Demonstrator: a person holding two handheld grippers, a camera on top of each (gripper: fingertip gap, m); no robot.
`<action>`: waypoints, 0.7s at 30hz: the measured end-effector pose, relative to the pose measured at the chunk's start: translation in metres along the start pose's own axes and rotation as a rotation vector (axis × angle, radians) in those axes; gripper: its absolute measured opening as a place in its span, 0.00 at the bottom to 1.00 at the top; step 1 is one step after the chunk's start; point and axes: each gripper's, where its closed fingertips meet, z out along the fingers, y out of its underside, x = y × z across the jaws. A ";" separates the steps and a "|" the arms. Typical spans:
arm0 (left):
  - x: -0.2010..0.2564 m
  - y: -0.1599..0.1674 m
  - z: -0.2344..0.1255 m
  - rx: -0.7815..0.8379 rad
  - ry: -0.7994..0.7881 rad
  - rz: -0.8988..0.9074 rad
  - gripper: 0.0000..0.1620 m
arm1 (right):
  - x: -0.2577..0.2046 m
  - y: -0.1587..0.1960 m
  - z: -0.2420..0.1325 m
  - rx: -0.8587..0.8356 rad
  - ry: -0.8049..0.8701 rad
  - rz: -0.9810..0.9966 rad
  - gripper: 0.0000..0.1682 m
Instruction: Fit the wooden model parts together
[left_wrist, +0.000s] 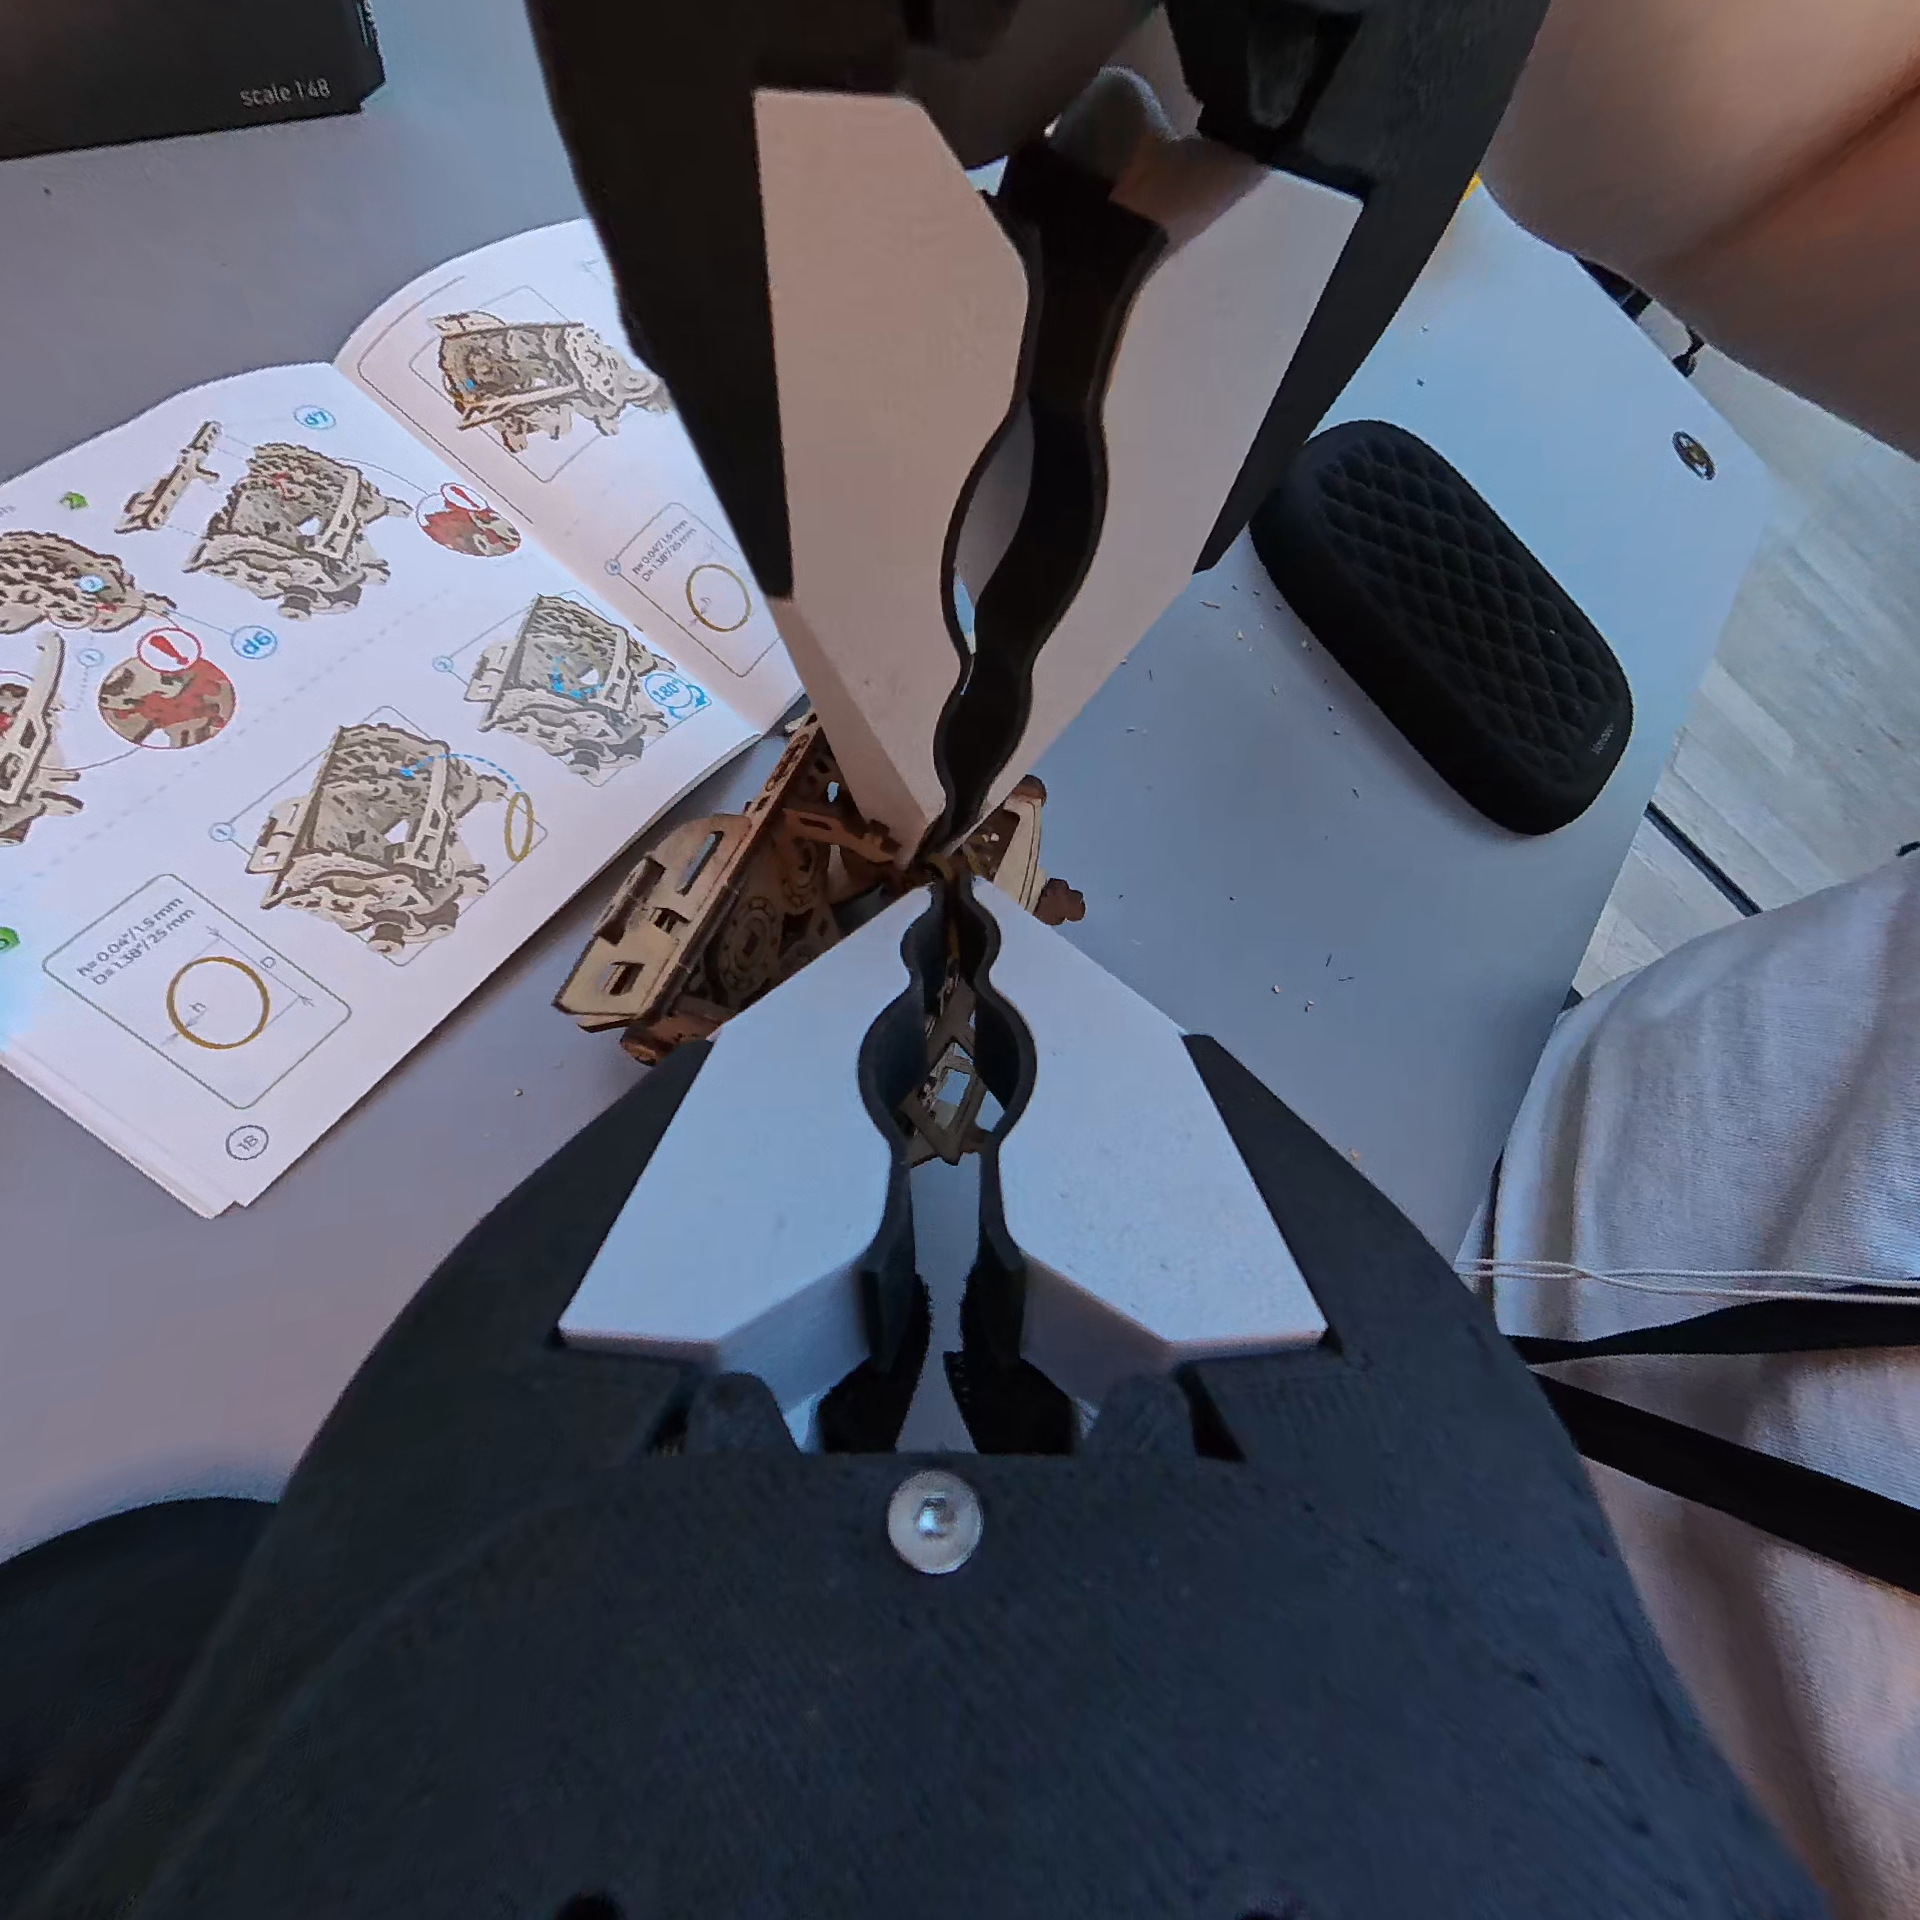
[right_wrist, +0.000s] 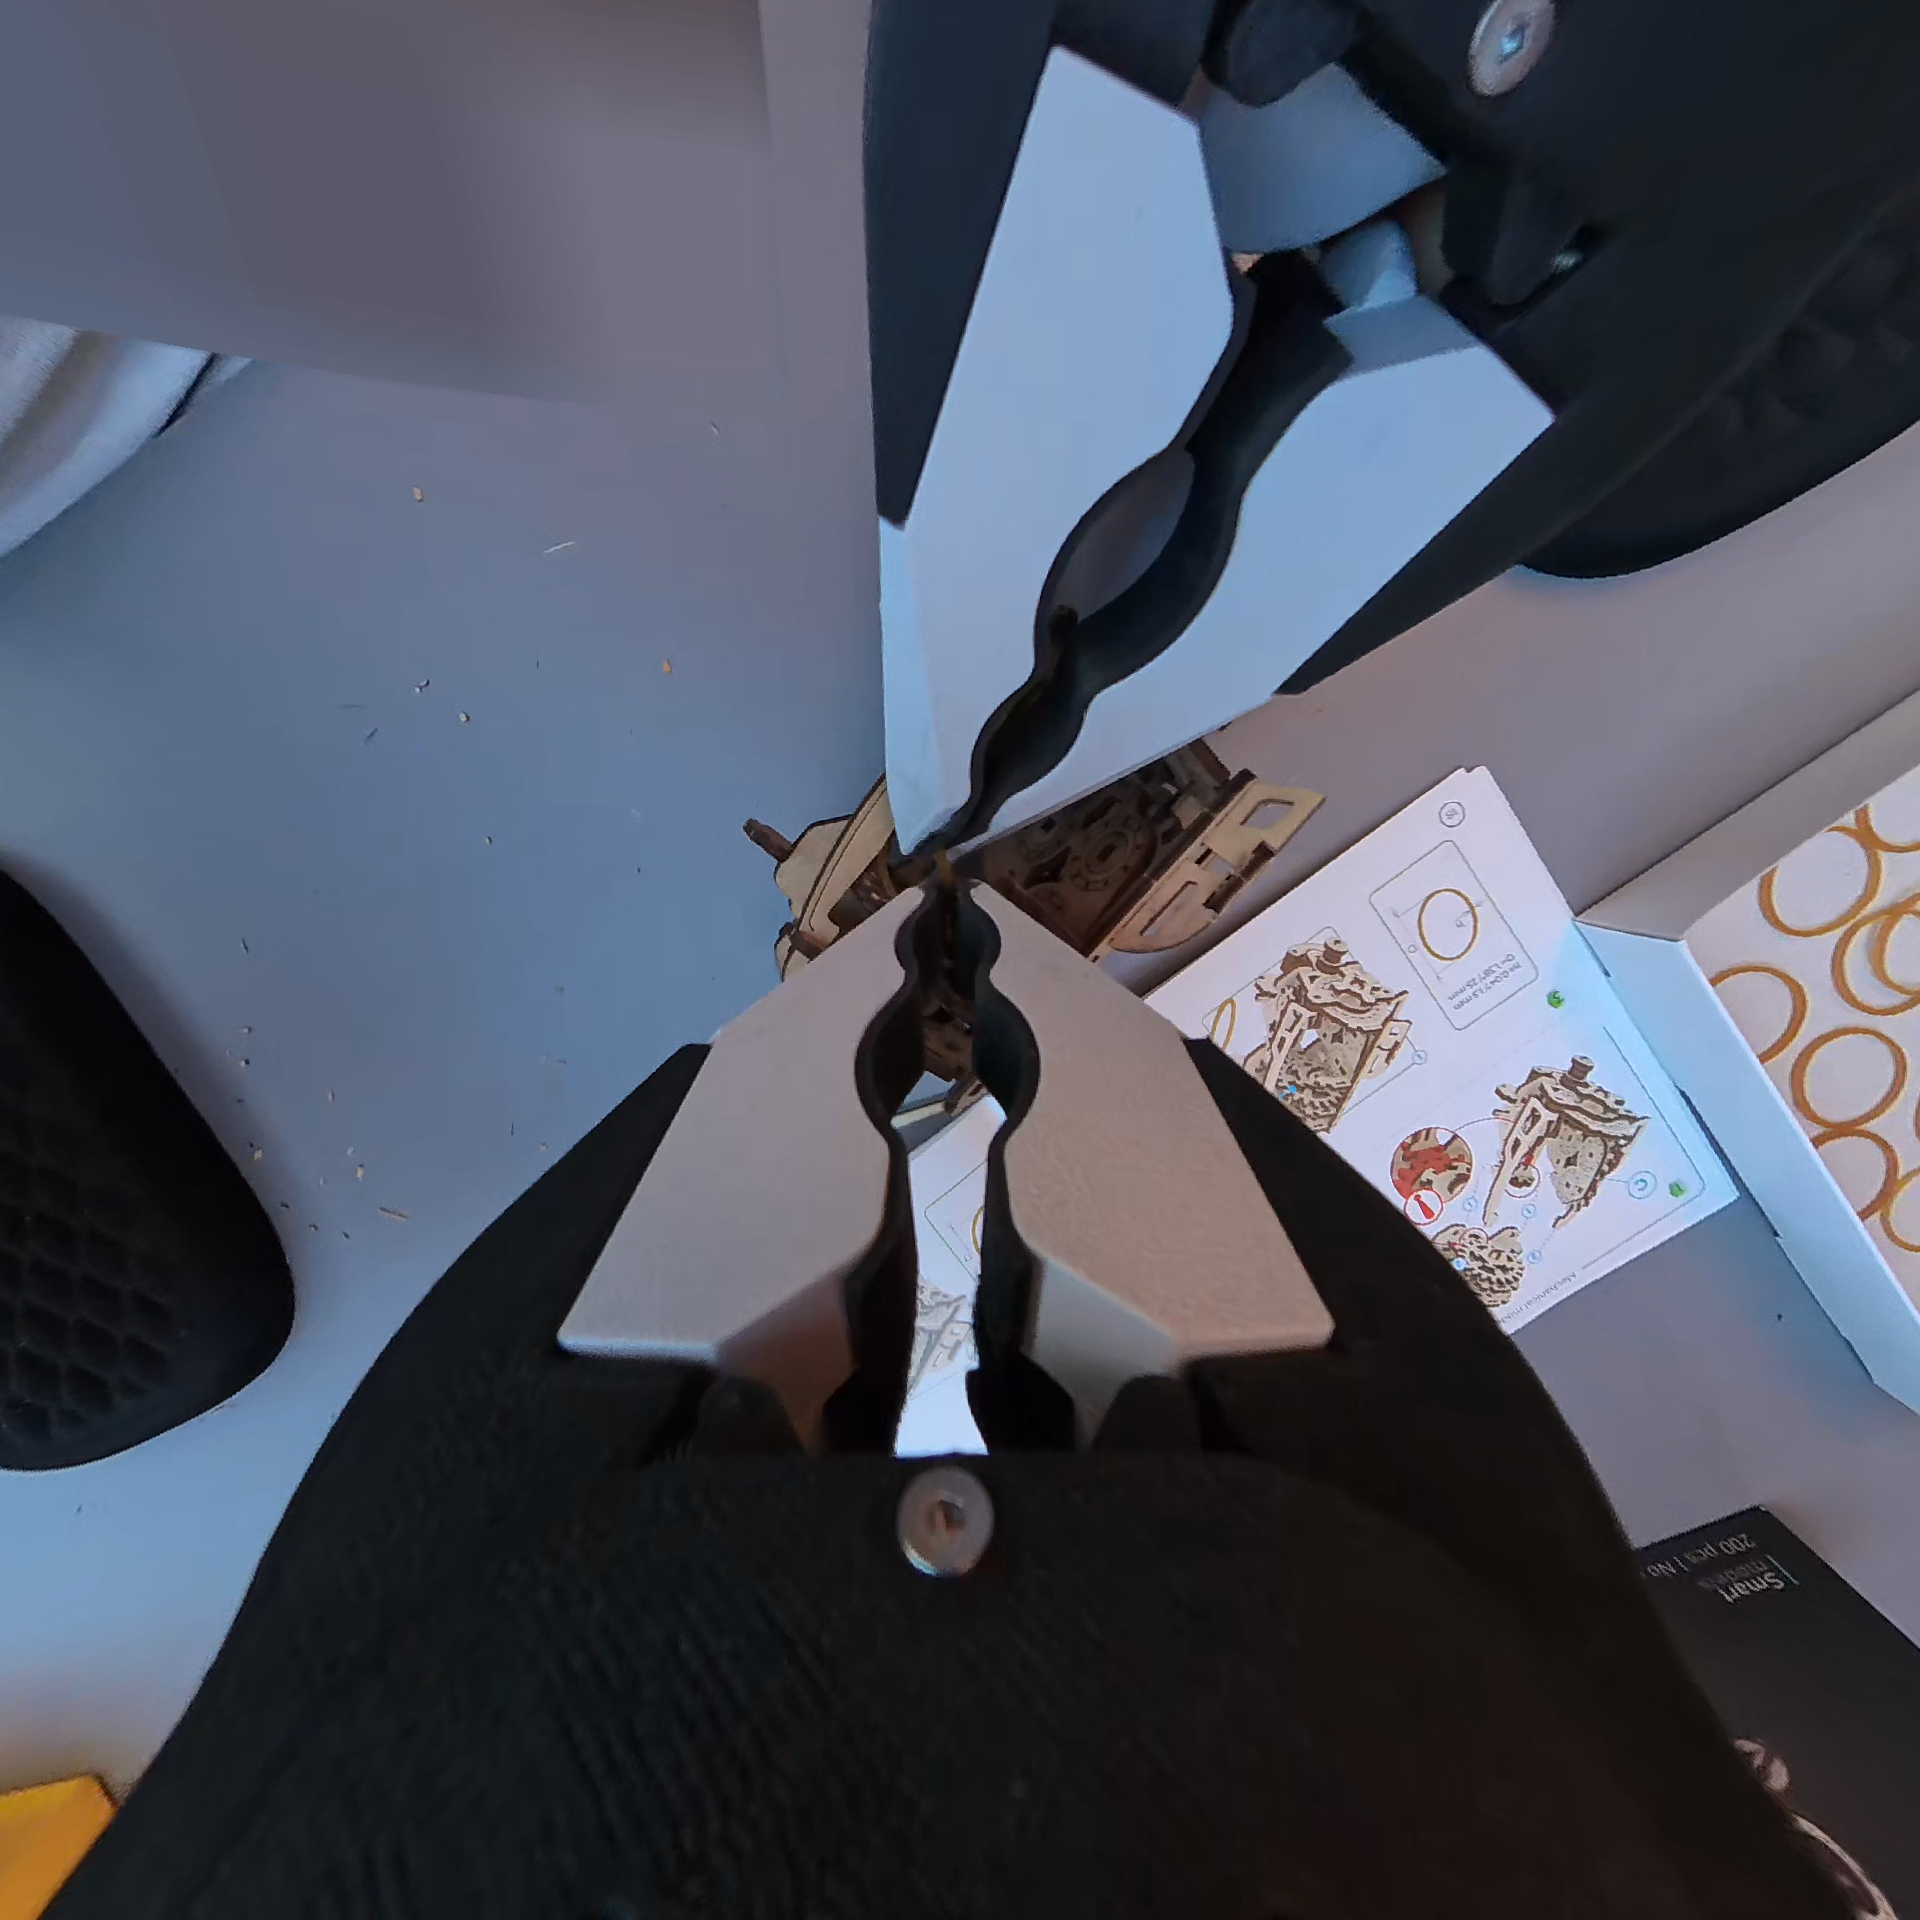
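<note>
Yellowish rubber band being pinched tip to tip above the wooden model.

The left hand-held gripper (left_wrist: 948, 914) and right hand-held gripper (right_wrist: 948, 902) are both clenching on the rubber band (left_wrist: 940, 868), meeting just over the wooden model (left_wrist: 717, 925) sitting on the grey surface (left_wrist: 1299, 831) beside the instruction booklet (left_wrist: 343, 727); judging by this, pulling apart slowly should be keeping the band from slipping.

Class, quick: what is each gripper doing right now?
Left gripper: shut on a thin yellow band.
Right gripper: shut on the same band.
</note>
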 end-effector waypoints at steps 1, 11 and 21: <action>0.000 0.000 0.000 0.001 0.000 0.001 0.00 | 0.000 0.000 0.000 -0.009 -0.003 -0.002 0.00; -0.004 -0.002 0.003 -0.015 -0.020 -0.014 0.00 | 0.004 0.002 -0.017 -0.020 0.057 0.050 0.04; -0.008 -0.002 0.004 -0.057 -0.071 0.013 0.00 | 0.008 0.001 -0.027 0.093 0.274 0.157 0.03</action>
